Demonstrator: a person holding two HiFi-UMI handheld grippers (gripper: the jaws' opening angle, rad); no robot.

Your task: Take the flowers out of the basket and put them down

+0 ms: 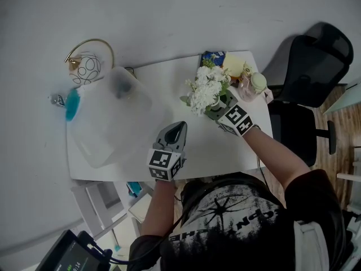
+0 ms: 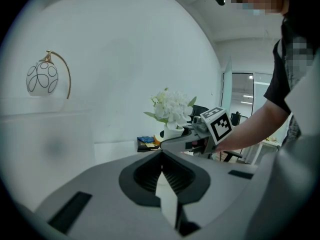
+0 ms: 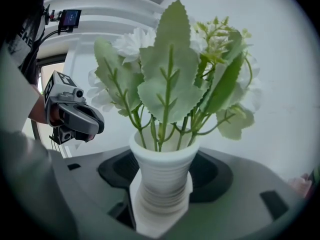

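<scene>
Landmark: the translucent basket (image 1: pixel 110 123), on the left half of the white tabletop (image 1: pixel 197 154). Behind its back left corner, a gold-arched lamp (image 1: pixel 87 68) with a patterned white globe; at its left edge, a teal object (image 1: pixel 72 104). Just off its front right corner, the left gripper (image 1: pixel 179 127), jaws pressed together on nothing. Well to its right and out of it, the flowers (image 1: pixel 207 88), with the right gripper (image 1: pixel 217 109) closed on their vase (image 3: pixel 164 176) (pads against both sides of the ribbed waist). Farther right again, crowding the bouquet from behind: a blue packet (image 1: pixel 212 56), a yellow item (image 1: pixel 233 66), a lidded pinkish bottle (image 1: pixel 255 83). Past the tabletop's right edge, a black office chair (image 1: pixel 313 72).

White blooms, serrated pale green leaves, thin stems bunched in a small white vase with a flared rim.

Vase foot hidden behind the jaws: standing or lifted, impossible to tell. Basket's inside blurred, hard to make out.
</scene>
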